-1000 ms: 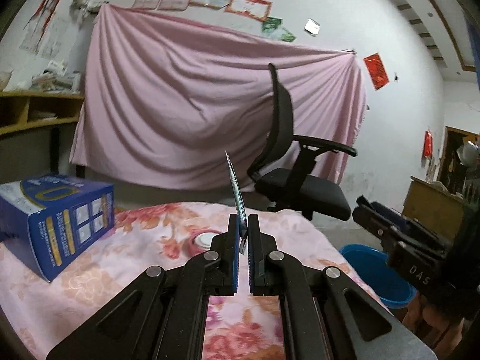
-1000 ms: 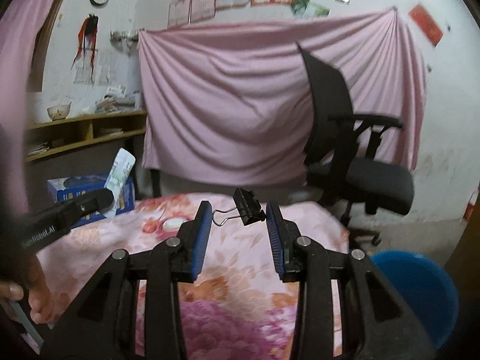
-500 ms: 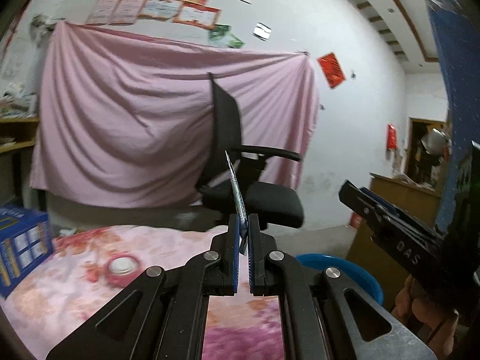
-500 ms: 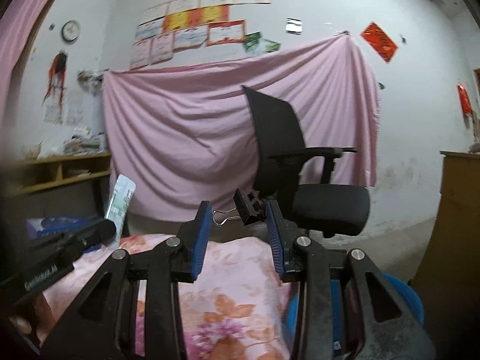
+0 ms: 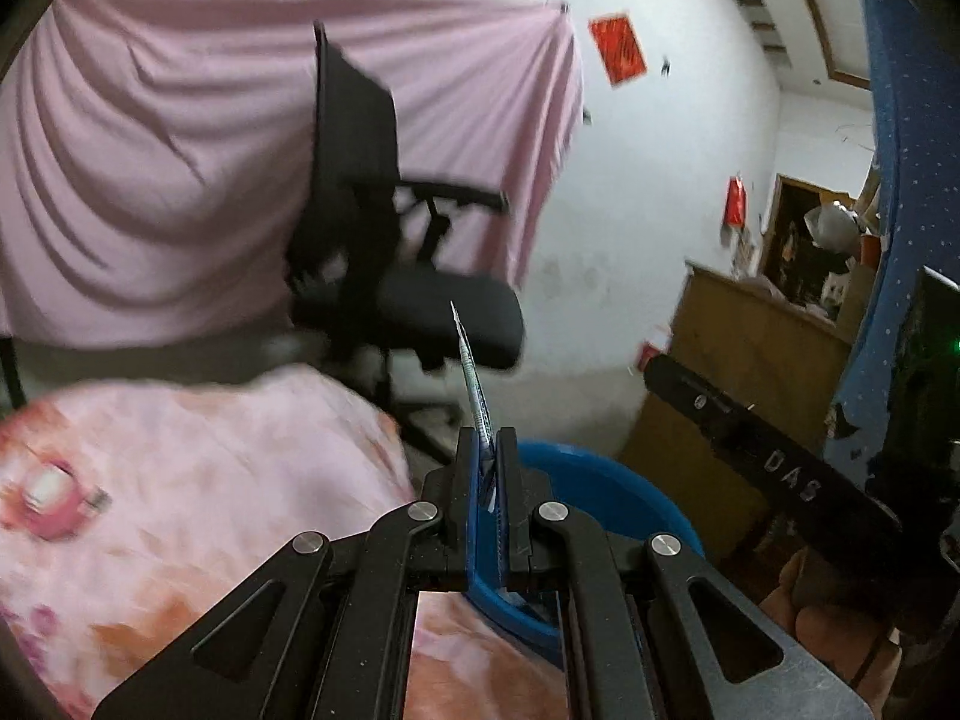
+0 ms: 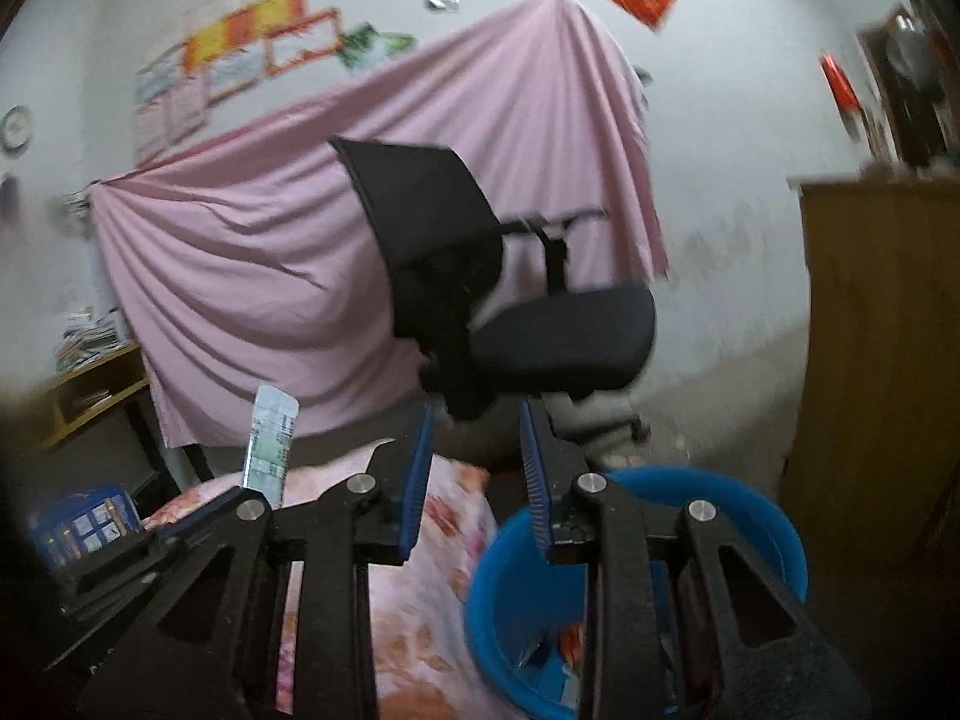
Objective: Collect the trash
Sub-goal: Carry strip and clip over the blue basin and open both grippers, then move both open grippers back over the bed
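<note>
Wrapper [image 5: 474,387], flat and thin, clamped in my left gripper [image 5: 494,468] just short of the blue bucket [image 6: 774,516]. My right gripper [image 6: 474,450] is closing with nothing visible between its jaws. Best carry the wrapper above the bucket's mouth before letting go, since a light strip may drift.

The only lettering that can be read is "DAS", in pale capitals on the side of the black two-finger right gripper [image 5: 774,468] seen from the left wrist. Print on the thin green-and-white paper wrapper [image 6: 270,444] and the blue cardboard box [image 6: 84,525] is too blurred to read.
</note>
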A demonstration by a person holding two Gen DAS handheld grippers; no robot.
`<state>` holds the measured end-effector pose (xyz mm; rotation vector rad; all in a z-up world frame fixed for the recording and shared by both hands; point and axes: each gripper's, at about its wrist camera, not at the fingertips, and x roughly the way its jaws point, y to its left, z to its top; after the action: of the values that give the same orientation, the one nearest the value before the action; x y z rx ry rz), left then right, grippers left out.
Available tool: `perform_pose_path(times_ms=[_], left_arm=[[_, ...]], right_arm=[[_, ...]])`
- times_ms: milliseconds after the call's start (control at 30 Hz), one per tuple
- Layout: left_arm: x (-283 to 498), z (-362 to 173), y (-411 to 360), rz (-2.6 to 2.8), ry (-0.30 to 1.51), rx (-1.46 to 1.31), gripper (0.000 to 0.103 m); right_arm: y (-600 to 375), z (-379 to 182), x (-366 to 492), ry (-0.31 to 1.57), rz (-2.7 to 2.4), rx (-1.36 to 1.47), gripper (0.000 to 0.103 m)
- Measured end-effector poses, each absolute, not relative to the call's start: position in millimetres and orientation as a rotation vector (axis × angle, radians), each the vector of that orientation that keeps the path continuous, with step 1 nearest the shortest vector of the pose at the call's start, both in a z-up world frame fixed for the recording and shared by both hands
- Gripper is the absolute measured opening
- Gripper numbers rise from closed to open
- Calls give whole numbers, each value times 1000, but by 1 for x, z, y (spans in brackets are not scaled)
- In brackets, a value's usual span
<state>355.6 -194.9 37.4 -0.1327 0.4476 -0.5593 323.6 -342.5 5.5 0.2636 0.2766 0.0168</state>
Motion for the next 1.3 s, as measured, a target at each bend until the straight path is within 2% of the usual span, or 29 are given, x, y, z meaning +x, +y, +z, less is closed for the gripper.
perform_pose_path(times_ms=[267,467,733,800,933,1100,1300], left_arm=[[383,15,-225,-629,653,-135,3],[375,6,-233,-629,701,-125,4],[374,5,-226,-608,725,-128,8],[374,8,-219,-593,711,-135,11],[372,16,-202,-563,669,-174,31],[365,33,-175,-496,598,-196,32],[352,57,-136,-409,493,-216,45]], right_arm=[[-376,-5,325,335,-33,344,52],[-384,-6,326,355,-54,364,54],[-383,-5,328,358,-57,363,63],[-381,-5,328,359,-57,355,64],[-376,-2,328,351,-55,335,69],[-365,6,324,313,-46,305,80],[-345,19,316,228,-30,263,97]])
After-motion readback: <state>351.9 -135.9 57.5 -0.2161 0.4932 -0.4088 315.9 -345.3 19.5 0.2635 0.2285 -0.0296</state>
